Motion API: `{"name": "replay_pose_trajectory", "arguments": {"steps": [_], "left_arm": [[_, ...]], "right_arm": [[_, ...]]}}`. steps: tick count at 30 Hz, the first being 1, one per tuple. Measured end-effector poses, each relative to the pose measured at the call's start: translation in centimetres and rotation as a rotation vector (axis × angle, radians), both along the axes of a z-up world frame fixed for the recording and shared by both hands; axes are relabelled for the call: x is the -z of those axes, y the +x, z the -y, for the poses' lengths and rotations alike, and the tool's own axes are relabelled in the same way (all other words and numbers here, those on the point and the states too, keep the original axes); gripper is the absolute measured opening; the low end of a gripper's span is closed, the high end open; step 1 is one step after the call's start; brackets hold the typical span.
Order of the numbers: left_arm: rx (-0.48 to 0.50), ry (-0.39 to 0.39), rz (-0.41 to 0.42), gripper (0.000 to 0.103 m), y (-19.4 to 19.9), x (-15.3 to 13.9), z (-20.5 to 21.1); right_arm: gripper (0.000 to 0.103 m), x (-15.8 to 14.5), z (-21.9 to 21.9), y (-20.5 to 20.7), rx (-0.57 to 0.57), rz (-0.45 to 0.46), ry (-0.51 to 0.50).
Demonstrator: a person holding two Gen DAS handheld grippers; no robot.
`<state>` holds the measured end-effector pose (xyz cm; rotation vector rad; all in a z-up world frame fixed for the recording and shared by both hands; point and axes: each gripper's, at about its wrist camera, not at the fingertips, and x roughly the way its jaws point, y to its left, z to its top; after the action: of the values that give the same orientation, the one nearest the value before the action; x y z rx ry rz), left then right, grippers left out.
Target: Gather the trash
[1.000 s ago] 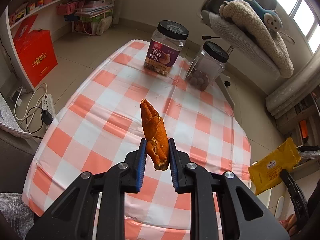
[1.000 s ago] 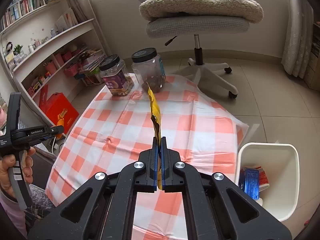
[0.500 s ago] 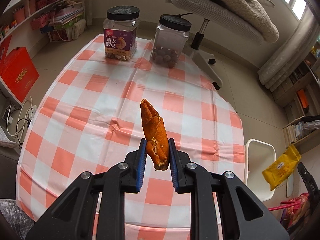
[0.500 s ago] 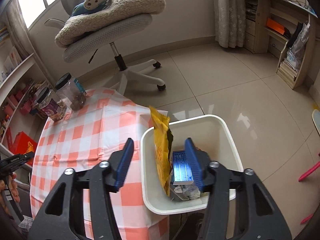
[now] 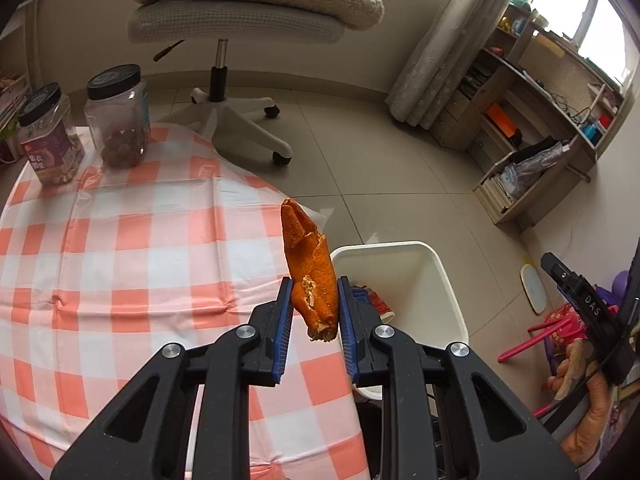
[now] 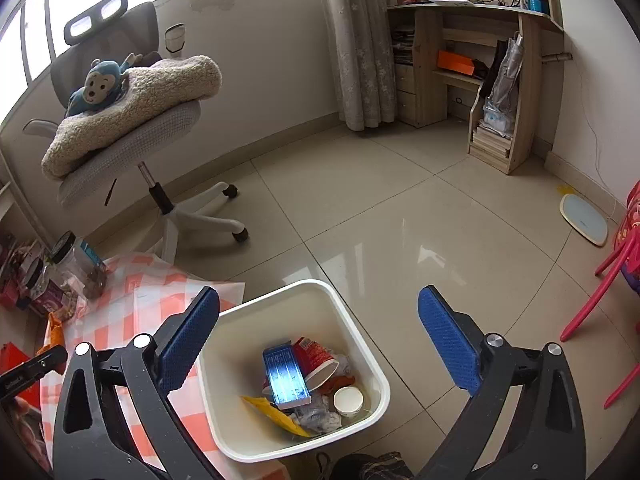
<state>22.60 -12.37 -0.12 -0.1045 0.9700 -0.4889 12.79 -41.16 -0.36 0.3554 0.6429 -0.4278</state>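
The left tongs (image 5: 313, 316) pinch an orange peel (image 5: 310, 268) near the bin (image 6: 372, 360). The right tongs (image 6: 318, 338) gape wide, empty. Peel goes in next.

Place: a lived-in room of a home, part study, part play space.
Floor: pale glossy tiles (image 6: 400, 216), wall to wall.
Table: near left, under a checked cloth (image 5: 120, 264), with two snack jars (image 5: 118, 116) at its far edge.
Chair: a swivel chair (image 6: 132, 152) far left, piled with a fleece blanket (image 6: 132, 100) and a toy monkey (image 6: 98, 88).
Desk: a wooden desk with shelves (image 6: 492, 64) far right, holding books, boxes and cables.
Window: curtain (image 6: 356, 40) beside the desk.
Other signs: a bathroom scale (image 6: 583, 224) by the right wall, a pink child's chair (image 6: 608, 288) at the right edge, a white bin (image 6: 372, 368) beside the table.
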Motion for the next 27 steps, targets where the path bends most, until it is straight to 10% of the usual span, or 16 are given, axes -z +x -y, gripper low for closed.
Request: {"name": "replay_pose_trajectory", "arguments": {"steps": [13,23,27], "left_arm": [[0.137,-0.062,0.039,0.059,-2.2,-3.1,11.0],[-0.303,0.232,0.595,0.096,-10.6,-7.9,2.3],[-0.395,0.276,0.570,0.096,-12.7,-7.1,-1.9]], "right_arm": [[0.096,-1.2,3.4,-4.6,0.175,0.105,0.000],[0.096,-3.4,-4.8,-6.2,0.006,0.202,-0.120],[0.096,-2.8,-9.8,-6.7,-0.141,0.209,-0.118]]}}
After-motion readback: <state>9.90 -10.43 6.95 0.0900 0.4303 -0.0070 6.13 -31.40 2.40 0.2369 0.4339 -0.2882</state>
